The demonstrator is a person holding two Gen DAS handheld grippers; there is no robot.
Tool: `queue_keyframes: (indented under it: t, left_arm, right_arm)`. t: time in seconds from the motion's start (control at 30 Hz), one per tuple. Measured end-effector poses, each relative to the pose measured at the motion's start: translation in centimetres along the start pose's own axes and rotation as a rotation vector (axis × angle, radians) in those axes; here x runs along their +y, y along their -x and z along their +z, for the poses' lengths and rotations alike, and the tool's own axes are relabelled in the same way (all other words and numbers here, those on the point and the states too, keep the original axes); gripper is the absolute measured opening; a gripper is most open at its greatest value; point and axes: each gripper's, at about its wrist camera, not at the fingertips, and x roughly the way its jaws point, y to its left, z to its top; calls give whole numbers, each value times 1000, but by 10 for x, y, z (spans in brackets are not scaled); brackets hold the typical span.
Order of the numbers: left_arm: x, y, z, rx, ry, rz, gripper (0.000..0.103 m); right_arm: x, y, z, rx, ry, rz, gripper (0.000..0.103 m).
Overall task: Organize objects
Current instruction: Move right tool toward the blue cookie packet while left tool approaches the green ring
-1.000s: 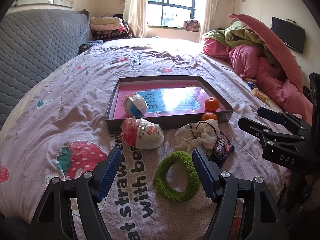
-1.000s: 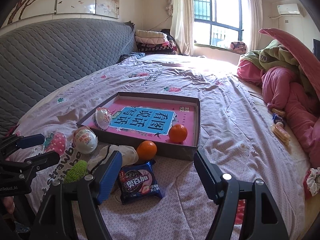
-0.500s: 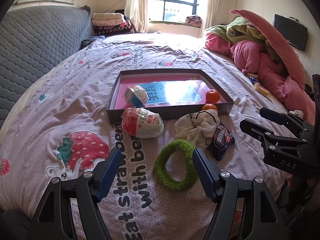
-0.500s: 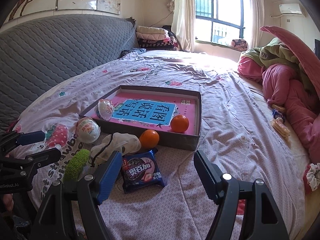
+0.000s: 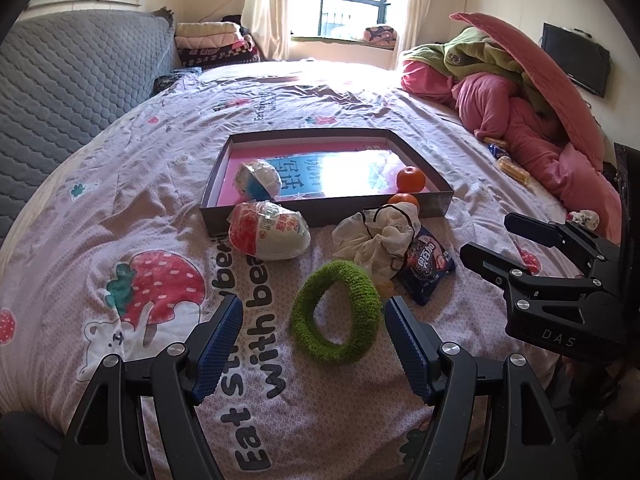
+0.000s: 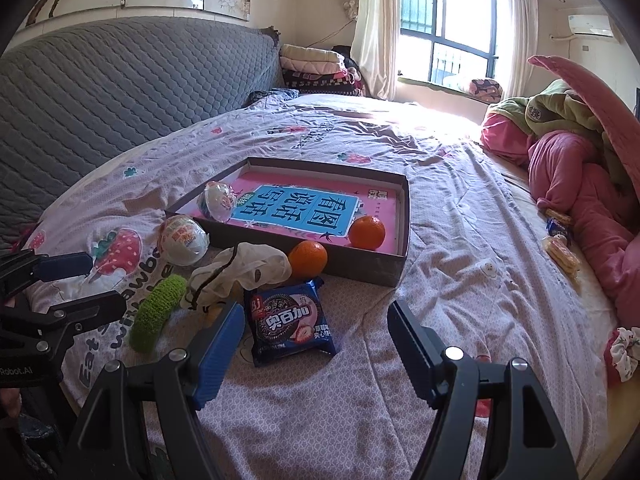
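A shallow brown box (image 5: 328,212) with a pink book inside lies on the bed; it also shows in the right wrist view (image 6: 394,268). In it sit an egg-shaped toy (image 5: 258,179) and an orange (image 5: 410,179). In front of it lie a red-white egg toy (image 5: 269,230), a second orange (image 6: 307,258), a white cloth pouch (image 5: 376,240), a blue cookie packet (image 6: 290,318) and a green knitted ring (image 5: 335,317). My left gripper (image 5: 313,342) is open, just before the ring. My right gripper (image 6: 316,346) is open, just before the packet.
A grey quilted headboard (image 6: 100,92) runs along the left. Pink and green bedding (image 5: 520,92) is piled at the right. Snack packets (image 6: 560,240) lie by that pile. A floral scrunchie (image 6: 624,350) lies at the bed's right edge.
Both grippers have drawn back and risen a little, so the box and objects sit farther ahead. Both stay open. Nothing on the bed has moved.
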Motion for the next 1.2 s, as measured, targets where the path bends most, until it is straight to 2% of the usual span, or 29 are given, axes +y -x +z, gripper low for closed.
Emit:
queue_keyframes:
  t: [0.7,1.2]
  left_arm:
    - [-9,-8,-9,46,-20,-2,75]
    - [-13,-21,-17,113,-22,6,75]
  right_arm:
    - [9,-1,-7,24,34,19,74]
    - [16,-9,-20,88,44,43,74]
